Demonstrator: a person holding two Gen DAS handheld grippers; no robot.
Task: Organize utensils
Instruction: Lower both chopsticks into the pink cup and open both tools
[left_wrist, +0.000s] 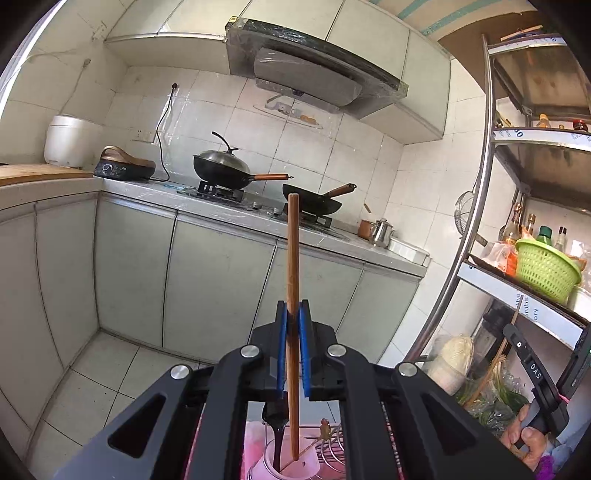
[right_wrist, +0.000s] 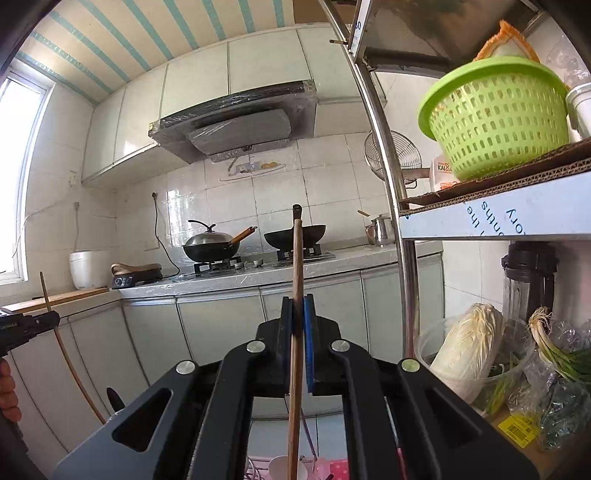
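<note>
Wooden chopsticks (left_wrist: 293, 266) (right_wrist: 296, 291) pinched in both tools (left_wrist: 294, 314) (right_wrist: 297, 310).

Can't see the lower end of the wooden stick (left_wrist: 293, 280), sunk inside the pink holder (left_wrist: 295, 463). Same for the long utensil (right_wrist: 296, 295), cropped by the bottom edge.

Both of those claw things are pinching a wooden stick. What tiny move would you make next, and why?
Probably lower the left gripper a little. Its wooden utensil is clamped upright, with the lower end already over the pale holder cup beside a black spoon. The right gripper also grips a wooden-handled utensil.
</note>
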